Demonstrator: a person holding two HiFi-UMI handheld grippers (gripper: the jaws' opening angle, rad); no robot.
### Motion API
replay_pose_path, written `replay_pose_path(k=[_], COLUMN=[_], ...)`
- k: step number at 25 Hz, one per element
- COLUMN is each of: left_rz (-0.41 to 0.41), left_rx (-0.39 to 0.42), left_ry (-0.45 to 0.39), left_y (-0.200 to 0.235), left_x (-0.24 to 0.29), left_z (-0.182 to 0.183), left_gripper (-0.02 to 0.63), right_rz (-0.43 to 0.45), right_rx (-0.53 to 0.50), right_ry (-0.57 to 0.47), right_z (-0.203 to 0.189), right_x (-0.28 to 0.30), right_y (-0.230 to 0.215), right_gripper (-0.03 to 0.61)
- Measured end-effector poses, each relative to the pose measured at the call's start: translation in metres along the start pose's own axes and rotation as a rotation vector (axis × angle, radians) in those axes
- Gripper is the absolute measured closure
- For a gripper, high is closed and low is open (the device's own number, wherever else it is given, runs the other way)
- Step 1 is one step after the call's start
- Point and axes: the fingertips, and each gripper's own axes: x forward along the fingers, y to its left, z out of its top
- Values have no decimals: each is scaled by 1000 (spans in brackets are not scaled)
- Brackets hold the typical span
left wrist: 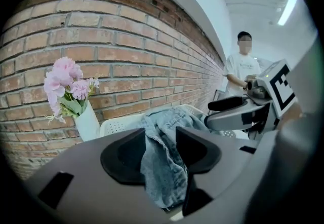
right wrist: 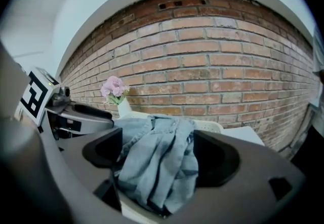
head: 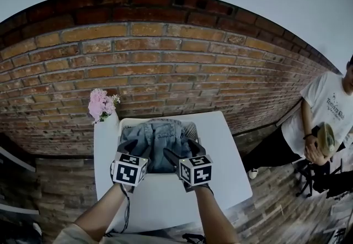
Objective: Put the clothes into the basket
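Noted light-blue denim jacket (head: 157, 137), soft and crumpled with stitched seams, bunched over white perforated plastic basket (head: 126, 125) at far edge of smooth white desk (head: 223, 149); cannot tell whether resting in it or hanging just above. Found left hand-held gripper (left wrist: 164, 151) closed narrow on a thin hanging fold of that denim, pressed from both sides by matte black jaws. Found right hand-held gripper (right wrist: 158, 156) clamped wider on a thick wad of the same cloth, with creased folds filling the gap. Logged both side by side, near each other, angled downward toward basket. Recorded slim white vase (head: 112, 121) with pink flowers (head: 101, 104) just left of basket, against rough red brick wall (head: 165, 61). Spotted person (head: 326, 107) in white T-shirt at right, well apart from desk.
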Motion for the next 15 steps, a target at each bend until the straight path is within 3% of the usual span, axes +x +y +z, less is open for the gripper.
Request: replay_pose_path(k=[3, 6, 15], left_rz=[-5, -16, -31], left_rx=[-11, -2, 53], left_ry=[-28, -39, -124], left_y=[-4, -8, -23], left_x=[-6, -12, -38], left_z=[1, 1, 12], left_gripper=[480, 480, 561], right_rz=[36, 35, -26], right_rx=[-20, -43, -35], right_ry=[-25, -43, -147], right_z=[2, 2, 18], right_x=[-1, -4, -28], right_y=[16, 27, 44], right_gripper=[143, 160, 475])
